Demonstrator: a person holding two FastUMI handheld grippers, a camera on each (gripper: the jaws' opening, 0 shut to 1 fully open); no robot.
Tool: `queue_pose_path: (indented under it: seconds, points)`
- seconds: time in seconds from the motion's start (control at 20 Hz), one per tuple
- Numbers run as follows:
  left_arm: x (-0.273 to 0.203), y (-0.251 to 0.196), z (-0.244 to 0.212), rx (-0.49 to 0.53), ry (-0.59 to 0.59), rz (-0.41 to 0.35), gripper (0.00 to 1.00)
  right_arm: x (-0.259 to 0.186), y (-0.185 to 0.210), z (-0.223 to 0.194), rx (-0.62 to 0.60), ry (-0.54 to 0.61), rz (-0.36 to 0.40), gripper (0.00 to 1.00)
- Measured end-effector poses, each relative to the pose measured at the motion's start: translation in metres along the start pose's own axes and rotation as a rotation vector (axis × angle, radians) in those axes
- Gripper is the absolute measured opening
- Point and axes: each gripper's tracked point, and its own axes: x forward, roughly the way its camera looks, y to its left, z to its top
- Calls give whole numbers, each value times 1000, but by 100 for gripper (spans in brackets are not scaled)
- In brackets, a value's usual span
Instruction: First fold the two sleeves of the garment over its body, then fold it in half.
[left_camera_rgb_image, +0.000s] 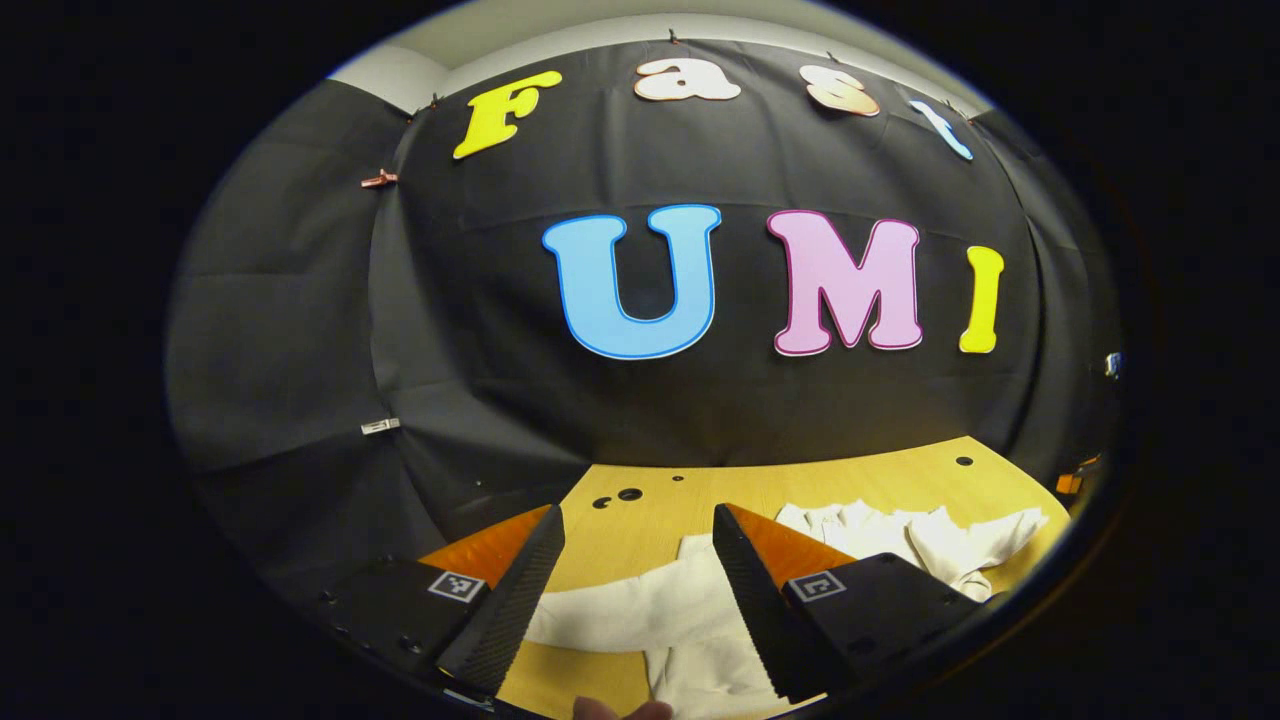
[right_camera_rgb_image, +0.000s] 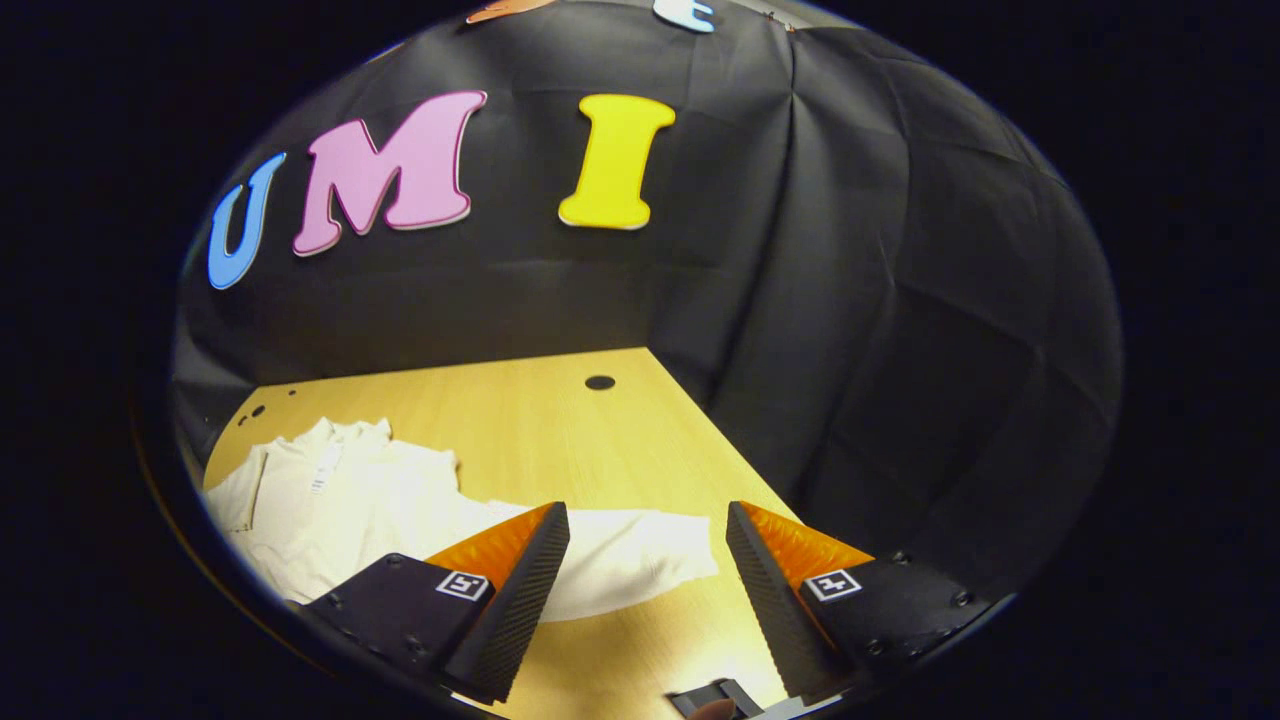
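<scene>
Closest in, both tools are spread wide and carry nothing. In the left gripper view the left gripper hangs above the cloth with its fingers well apart; a sleeve of the white garment runs across the gap between them, below and untouched as far as I can judge. In the right gripper view the right gripper is equally wide, with the other sleeve lying in the gap, its cuff end reaching toward 3 o'clock on the wooden table.

The risks, as I see them: each sleeve lies flat, so a finger coming down could slide over the fabric and pinch nothing, or scoop up the body layer along with it. Dragging instead of lifting would likely bunch the shirt, which already looks rumpled.

Farther off, the garment's body and collar sit toward 10 o'clock in the right gripper view and 2 o'clock in the left gripper view. Neither sleeve is folded over yet.
</scene>
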Motion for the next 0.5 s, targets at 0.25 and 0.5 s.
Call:
queue_pose_path:
  seconds: [0.25, 0.5]
  points:
    - [2, -3, -20, 6, 53, 28, 94, 60, -9, -48, -14, 143, -9, 96]
    - [1, 1, -31, 28, 91, 63, 94, 95, -20, -76, 9, 239, -23, 97]
